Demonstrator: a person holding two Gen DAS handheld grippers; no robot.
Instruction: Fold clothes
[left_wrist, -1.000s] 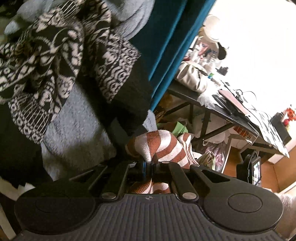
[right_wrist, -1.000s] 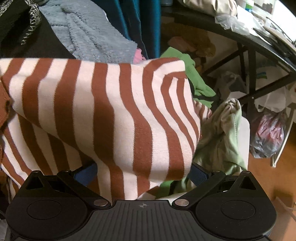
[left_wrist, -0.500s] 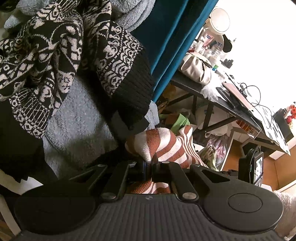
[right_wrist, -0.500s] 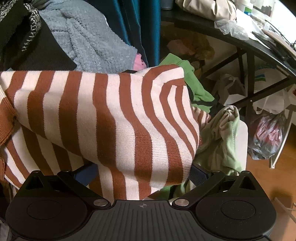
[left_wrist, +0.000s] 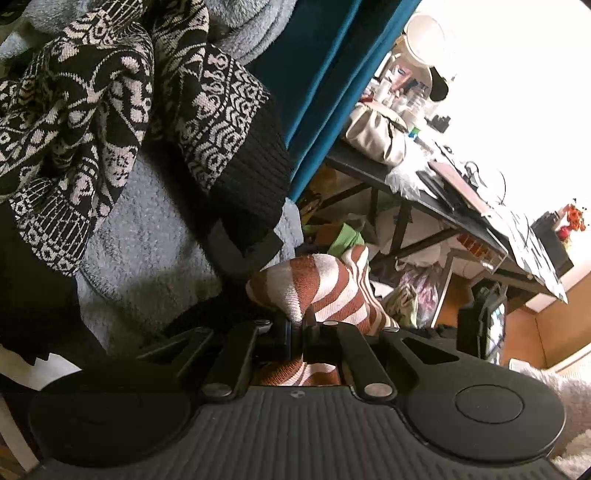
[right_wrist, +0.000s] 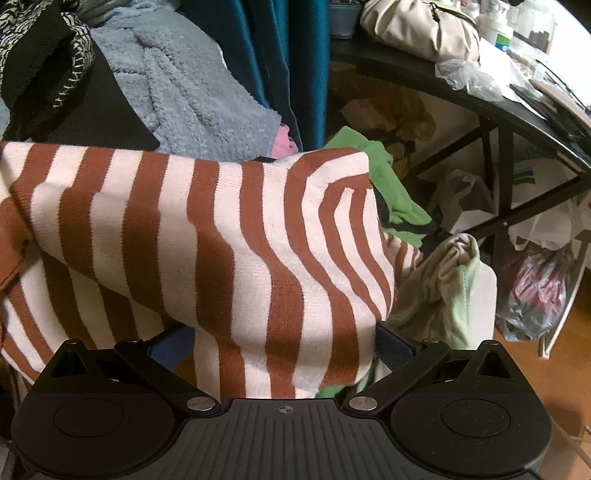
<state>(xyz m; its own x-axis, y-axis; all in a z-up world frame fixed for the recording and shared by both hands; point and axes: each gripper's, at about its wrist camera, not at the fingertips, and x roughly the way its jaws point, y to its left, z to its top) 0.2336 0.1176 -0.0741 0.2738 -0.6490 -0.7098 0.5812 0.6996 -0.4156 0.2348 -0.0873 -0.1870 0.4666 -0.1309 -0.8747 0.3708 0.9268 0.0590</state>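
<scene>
1. One striped top (right_wrist: 229, 251), brown and cream, is the garment in hand. It hangs in front of both cameras, above a heap of other clothes.
2. The left gripper (left_wrist: 295, 328) has its two fingers pressed together on a bunched corner of the striped top (left_wrist: 314, 284).
3. The right gripper (right_wrist: 284, 332) has its fingers spread wide, and the striped top drapes over and between them. Whether either finger touches the cloth cannot be told, as the fabric covers the tips.
4. One patterned knit (left_wrist: 110, 103), black and white with a black ribbed cuff, lies on one grey fleece (left_wrist: 147, 236) in the left view, up and left of the gripper.
5. The same grey fleece (right_wrist: 184, 85) shows in the right view, behind the top.
6. Two green garments sit beside the top's right edge: a bright one (right_wrist: 388, 192) behind it and a pale one (right_wrist: 439, 291) lower down.
7. One teal curtain (right_wrist: 288, 55) hangs behind.
8. One dark table (right_wrist: 491, 114) stands to the right, with one beige bag (right_wrist: 417, 29) on it.
</scene>
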